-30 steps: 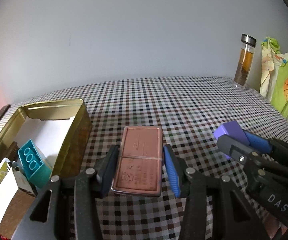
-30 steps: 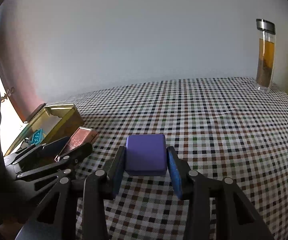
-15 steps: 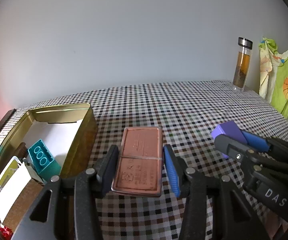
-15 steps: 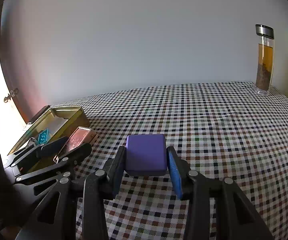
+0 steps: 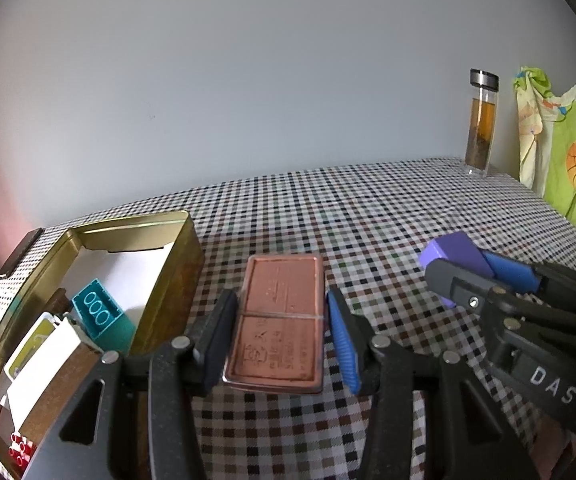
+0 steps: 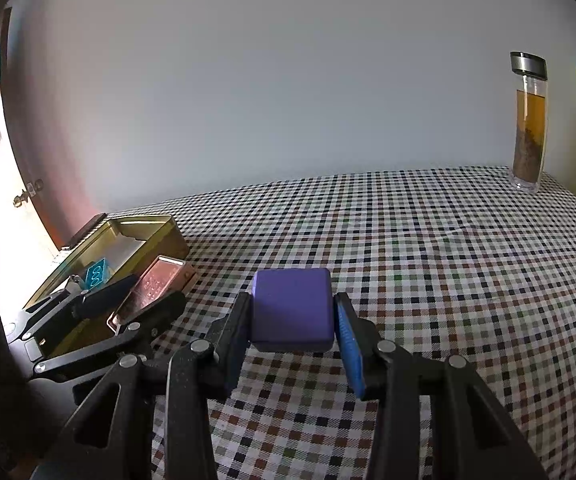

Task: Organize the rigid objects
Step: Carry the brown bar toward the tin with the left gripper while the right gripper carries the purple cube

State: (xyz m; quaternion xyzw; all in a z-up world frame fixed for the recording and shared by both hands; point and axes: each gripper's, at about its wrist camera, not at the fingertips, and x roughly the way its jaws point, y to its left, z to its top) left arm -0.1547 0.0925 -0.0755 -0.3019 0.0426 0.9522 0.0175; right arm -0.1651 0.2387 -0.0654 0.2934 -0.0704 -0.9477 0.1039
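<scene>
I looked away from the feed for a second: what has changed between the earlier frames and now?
Both grippers have risen a little and drawn back: the gold tin now shows more of its inside, and the tea bottle sits lower and further off. Nothing was taken or released. The left gripper still clamps the copper case, the right gripper still clamps the purple block, and the teal brick still lies in the tin.

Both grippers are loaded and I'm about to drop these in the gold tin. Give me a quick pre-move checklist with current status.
1. Left gripper clamps the copper case: ok.
2. Right gripper clamps the purple block: ok.
3. Gold tin open, no lid on top: ok.
4. Free floor space in tin past the teal brick: ok.
5. Grippers apart from each other: ok.
6. Case already over the tin: not ok, it is beside it.
</scene>
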